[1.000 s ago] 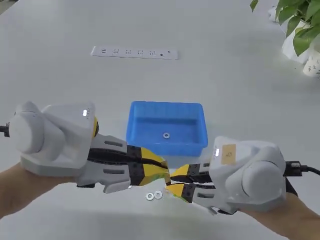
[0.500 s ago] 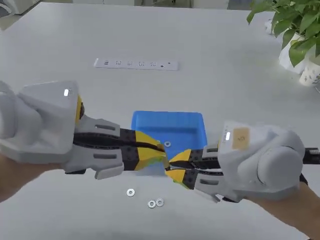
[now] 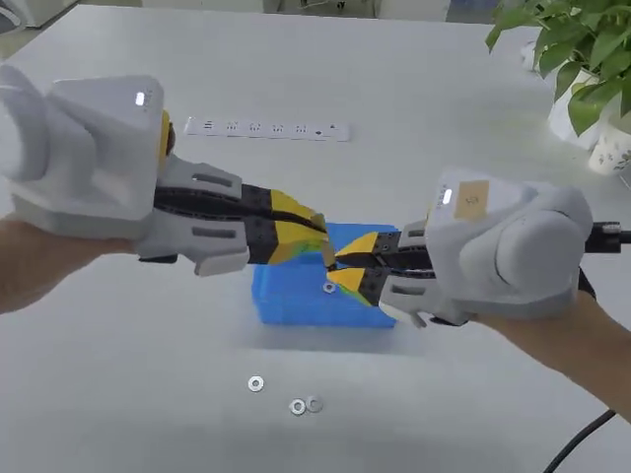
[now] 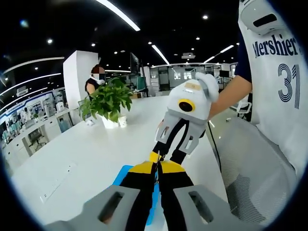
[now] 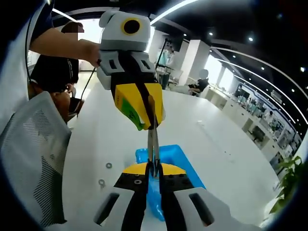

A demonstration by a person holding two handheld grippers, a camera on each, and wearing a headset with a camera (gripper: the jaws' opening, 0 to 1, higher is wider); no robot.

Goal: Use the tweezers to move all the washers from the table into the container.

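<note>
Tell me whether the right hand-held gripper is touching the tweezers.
Touching. The right gripper view shows the tweezers pinched at one end between the shut jaws of the right hand-held gripper.

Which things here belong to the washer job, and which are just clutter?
Job:
- tweezers, gripped by left gripper and right gripper
- container, one washer inside
- three loose washers

Lying about:
- power strip
- plant
</note>
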